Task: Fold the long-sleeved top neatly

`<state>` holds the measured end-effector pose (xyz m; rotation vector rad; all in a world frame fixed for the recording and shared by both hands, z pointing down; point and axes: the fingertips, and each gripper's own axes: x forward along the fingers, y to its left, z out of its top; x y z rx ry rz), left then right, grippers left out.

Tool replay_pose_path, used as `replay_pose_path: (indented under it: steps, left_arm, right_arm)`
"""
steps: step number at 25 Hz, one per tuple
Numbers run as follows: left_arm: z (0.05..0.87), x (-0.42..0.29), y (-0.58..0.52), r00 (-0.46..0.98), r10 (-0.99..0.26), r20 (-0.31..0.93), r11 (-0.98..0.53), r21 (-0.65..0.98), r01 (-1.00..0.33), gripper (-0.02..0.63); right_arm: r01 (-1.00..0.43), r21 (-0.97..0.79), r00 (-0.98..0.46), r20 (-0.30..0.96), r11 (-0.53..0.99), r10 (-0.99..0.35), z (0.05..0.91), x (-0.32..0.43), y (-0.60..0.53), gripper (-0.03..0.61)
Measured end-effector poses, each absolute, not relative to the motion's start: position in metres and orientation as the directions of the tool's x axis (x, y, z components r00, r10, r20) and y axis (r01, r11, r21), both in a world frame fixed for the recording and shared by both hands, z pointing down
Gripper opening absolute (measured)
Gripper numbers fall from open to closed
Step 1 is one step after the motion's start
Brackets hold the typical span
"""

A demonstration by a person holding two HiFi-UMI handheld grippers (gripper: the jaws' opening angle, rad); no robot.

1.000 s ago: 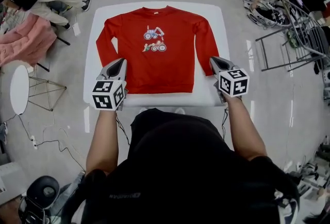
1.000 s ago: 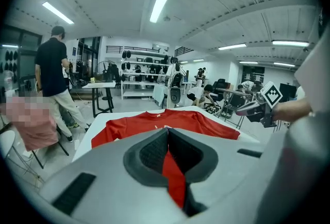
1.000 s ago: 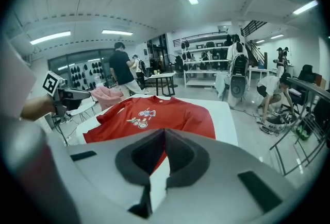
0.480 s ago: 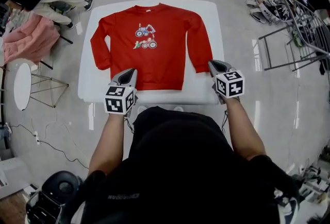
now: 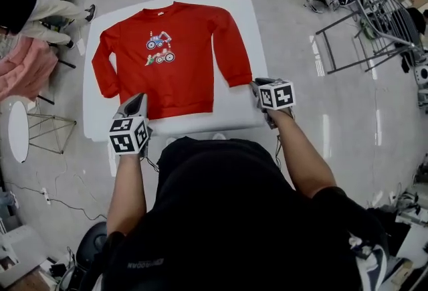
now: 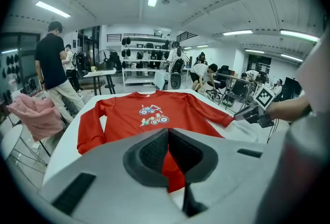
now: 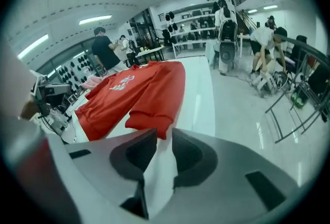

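While the red long-sleeved top (image 5: 167,62) lies spread flat on the white table (image 5: 235,113), no fold is made; all folding remains | left gripper (image 5: 137,102) closed, empty, at the hem | right gripper (image 5: 258,84) just opening, nothing between its jaws, near a cuff (image 5: 239,79) | count: one top, one table, two grippers

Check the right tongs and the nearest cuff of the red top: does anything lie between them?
Nothing visible does. Only bare white table separates the right tongs from the cuff; their jaws have just been opening, with nothing between them.
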<state>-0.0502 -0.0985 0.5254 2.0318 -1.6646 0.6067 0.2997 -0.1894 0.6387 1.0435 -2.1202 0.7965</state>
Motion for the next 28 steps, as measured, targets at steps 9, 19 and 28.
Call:
replay_pose_path:
  steps: [9, 19, 28]
  left_arm:
    - [0.529, -0.059, -0.091, 0.154, -0.786, 0.599, -0.151, 0.056, -0.987, 0.008]
    - [0.532, -0.067, -0.095, 0.142, -0.792, 0.594, -0.136, 0.055, -0.989, 0.008]
    - [0.522, -0.065, -0.103, 0.144, -0.804, 0.577, -0.136, 0.057, -0.989, 0.008]
  right_arm:
    - [-0.830, -0.391, -0.538, 0.750, 0.398, -0.385, 0.657, 0.290, -0.195, 0.111]
    - [-0.847, -0.393, -0.530, 0.673, 0.357, -0.516, 0.629, 0.336, -0.220, 0.023]
    - [-0.874, -0.210, -0.466, 0.615, 0.438, -0.636, 0.525, 0.409, -0.326, 0.021]
